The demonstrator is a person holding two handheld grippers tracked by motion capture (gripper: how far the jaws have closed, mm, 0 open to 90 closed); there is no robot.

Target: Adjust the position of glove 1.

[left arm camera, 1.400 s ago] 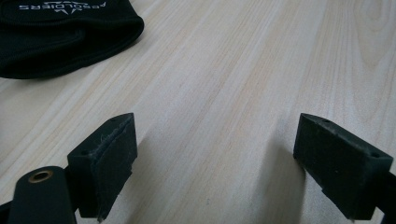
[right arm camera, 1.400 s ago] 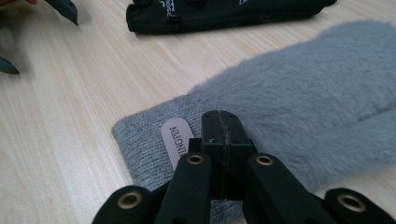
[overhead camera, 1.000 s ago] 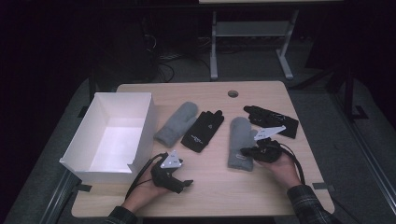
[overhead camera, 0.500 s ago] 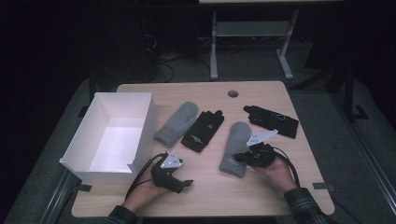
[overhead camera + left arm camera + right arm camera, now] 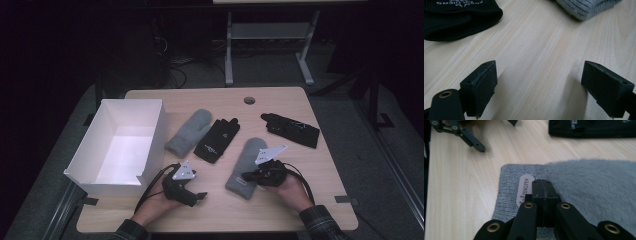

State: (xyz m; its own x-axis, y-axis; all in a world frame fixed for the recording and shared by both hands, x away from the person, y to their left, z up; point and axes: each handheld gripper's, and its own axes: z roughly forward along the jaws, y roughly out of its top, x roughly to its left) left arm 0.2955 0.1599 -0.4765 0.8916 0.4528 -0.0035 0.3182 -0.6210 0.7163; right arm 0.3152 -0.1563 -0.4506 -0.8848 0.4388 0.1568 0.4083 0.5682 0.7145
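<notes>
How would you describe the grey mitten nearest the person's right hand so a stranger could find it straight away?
Start at the white box on the table's left, then look right past the black glove. The grey mitten lies near the front edge under the right gripper. Unlike the other grey mitten, its ribbed cuff carries a small pale label.

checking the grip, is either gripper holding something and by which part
Right gripper is shut over the grey mitten near its cuff; a pinch cannot be told. Left gripper holds nothing.

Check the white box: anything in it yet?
Empty. The high view shows the white box with a bare floor; both grey mittens and both black gloves lie on the table.
</notes>
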